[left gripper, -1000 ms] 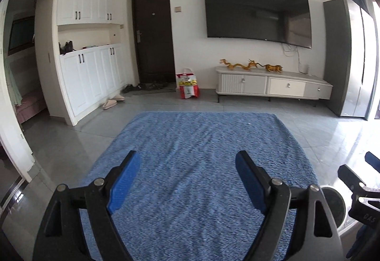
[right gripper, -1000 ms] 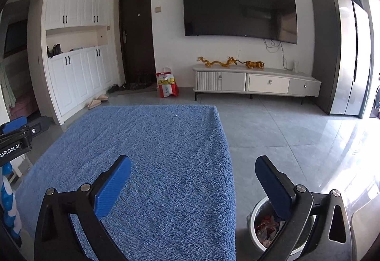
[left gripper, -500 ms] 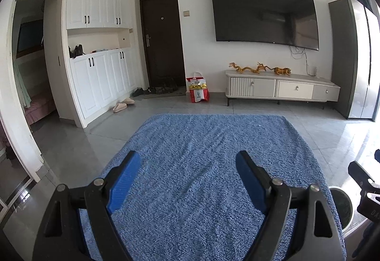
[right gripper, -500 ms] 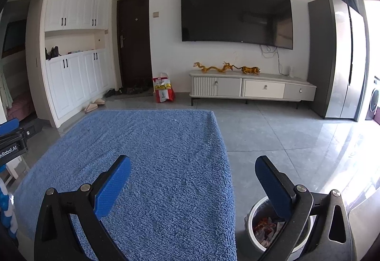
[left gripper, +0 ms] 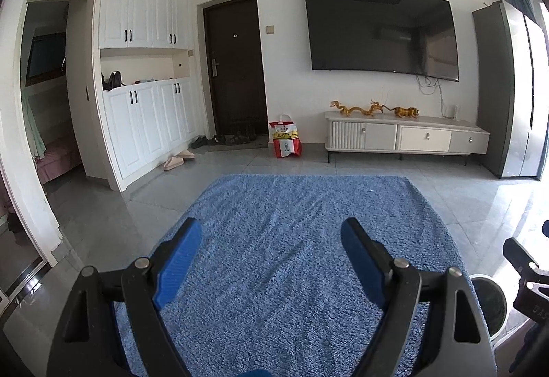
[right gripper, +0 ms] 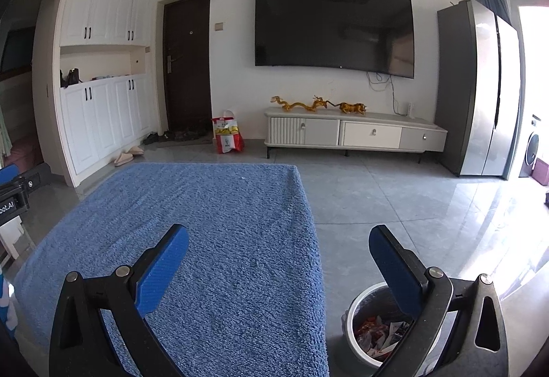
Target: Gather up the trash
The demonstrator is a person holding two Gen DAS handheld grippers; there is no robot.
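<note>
I counted two hand-held grippers, one bin and one rug. The blue rug lay on grey floor tiles in a living room. The left hand-held gripper and right hand-held gripper were both spread, holding nothing. The trash bin, holding wrappers, stood just beside the rug's right edge, partly behind the right hand-held gripper's finger.

One rug, one bin (wrappers inside), one TV, two slippers.
</note>
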